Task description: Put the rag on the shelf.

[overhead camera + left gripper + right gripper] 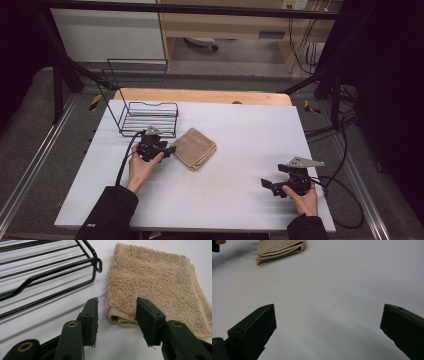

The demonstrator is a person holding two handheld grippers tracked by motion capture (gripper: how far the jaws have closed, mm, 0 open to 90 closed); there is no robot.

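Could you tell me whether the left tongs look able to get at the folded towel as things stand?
Probably yes: the left tongs are open at the folded towel corner, with nothing between; the wire basket sits aside.

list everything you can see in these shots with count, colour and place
towel: one, tan, folded, lying left of the table's middle, just right of the rack
wire rack: one, black, on the table's far left part, tall back frame rising behind it
table: one, white top with a wooden strip along the far edge
cables: several, black and yellow, on the floor and wall at the far right
left claw: one, black, open, jaws either side of the towel's near folded corner, not closed on it
right claw: one, black, open wide over bare table at the near right, holding nothing
hands: two, dark sleeves, at the near edge
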